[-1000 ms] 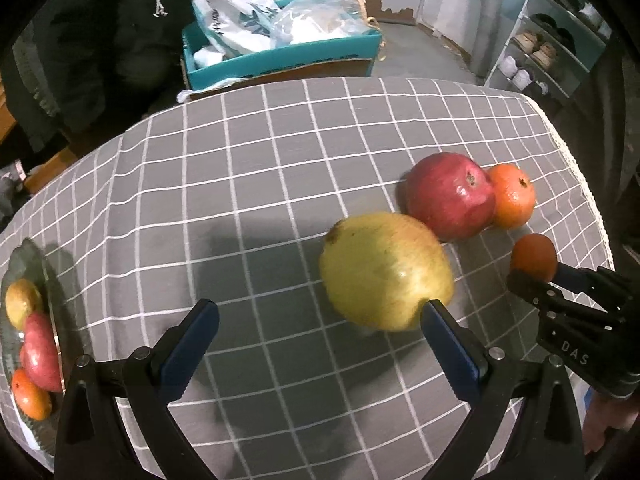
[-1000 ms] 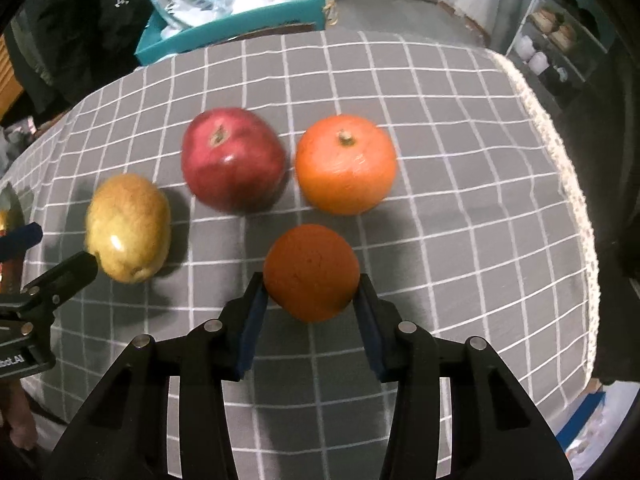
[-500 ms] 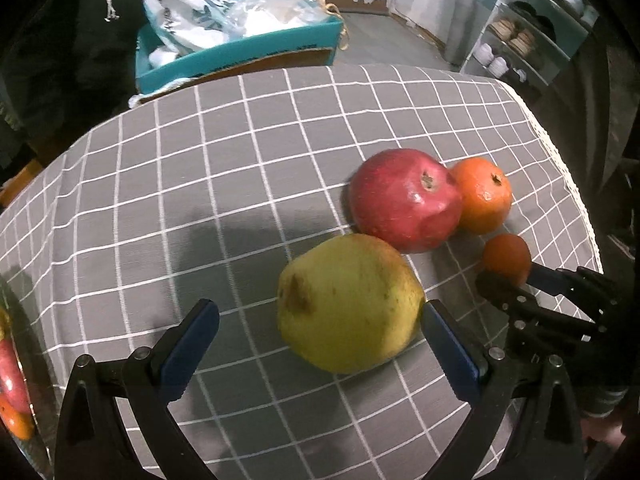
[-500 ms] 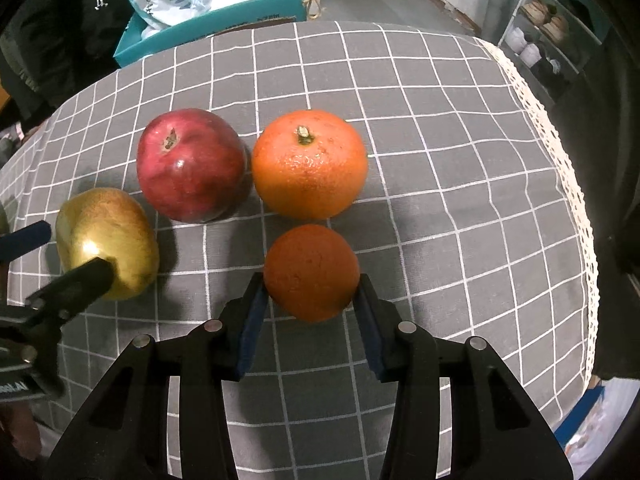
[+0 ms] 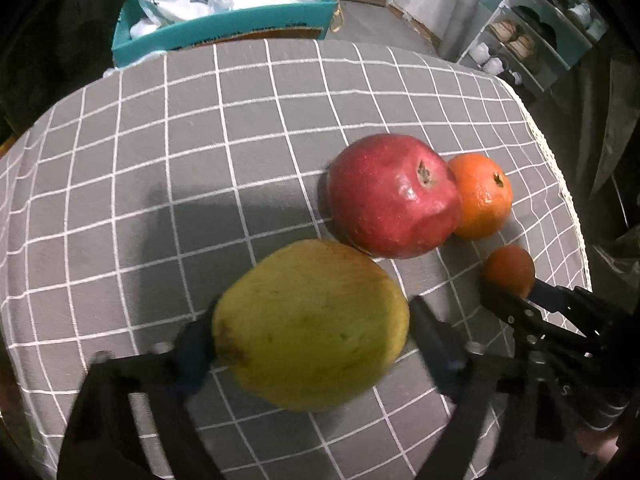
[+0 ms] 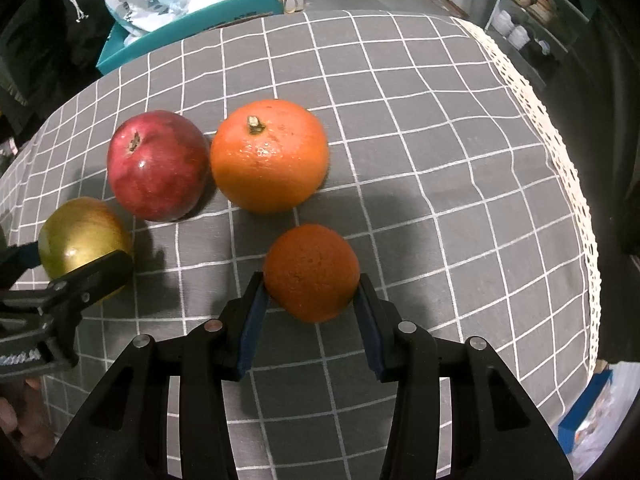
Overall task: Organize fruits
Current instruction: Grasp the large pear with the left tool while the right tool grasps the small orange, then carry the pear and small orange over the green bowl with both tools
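Note:
On the grey checked tablecloth (image 5: 160, 160), a large yellow-green fruit (image 5: 308, 280) lies between the blue pads of my left gripper (image 5: 310, 316). Its jaws are closing, and both pads meet the fruit's sides. From the right wrist view, the same gripper (image 6: 76, 254) straddles the fruit (image 6: 80, 232) at the far left. My right gripper (image 6: 310, 284) is shut on a small dark orange (image 6: 311, 268) just above the cloth. That orange (image 5: 509, 270) also shows at the right of the left wrist view. A red pomegranate (image 6: 158, 166) and a bigger orange (image 6: 269, 156) sit side by side behind.
A teal box (image 5: 224, 28) stuffed with plastic bags stands beyond the table's far edge. A shelf with shoes (image 5: 532, 40) is at the back right. The cloth's lace trim (image 6: 560, 168) marks the right table edge. A person's hand (image 6: 24, 432) shows bottom left.
My left gripper has come down and forward over the yellow-green fruit, and its jaws have narrowed onto it. The plate of fruit at the left has left the view. The right gripper keeps the small orange.

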